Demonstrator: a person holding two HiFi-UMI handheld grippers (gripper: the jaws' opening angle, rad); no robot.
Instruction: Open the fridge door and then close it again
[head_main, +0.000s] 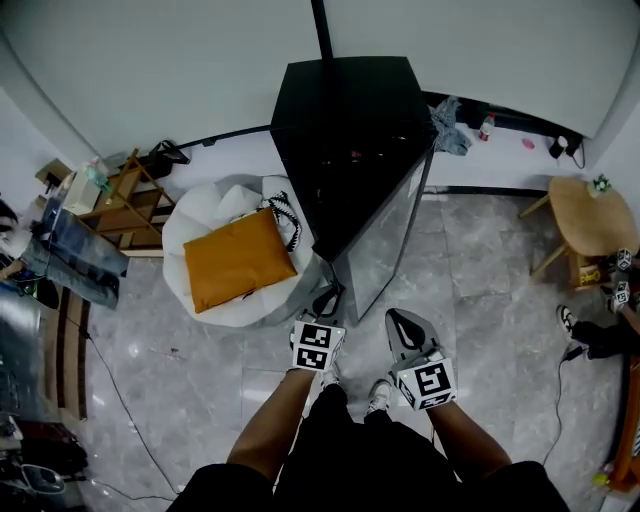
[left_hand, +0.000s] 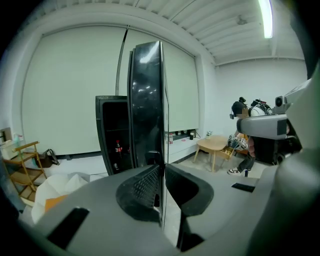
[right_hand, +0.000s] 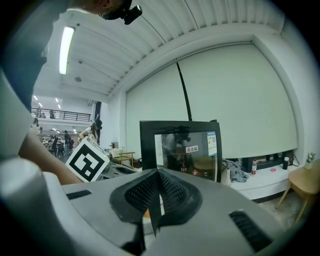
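Black fridge (head_main: 340, 120) noted ahead, door (head_main: 390, 235) swung open with its free edge upright and facing the person. Found the left gripper (head_main: 326, 300) nearer, that edge between its jaws, these narrowed to a slit, pads (left_hand: 142, 187) seemingly pressed on both faces. Found the right gripper (head_main: 402, 322) near the door's outer face, jaws together, empty. Judged closing to need a swing back toward the fridge.

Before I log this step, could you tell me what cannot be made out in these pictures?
Inside of the fridge: head view, hidden under its top.
Print on the door sticker: right gripper view, too small.
Door's lower edge: left gripper view, hidden behind the left gripper.
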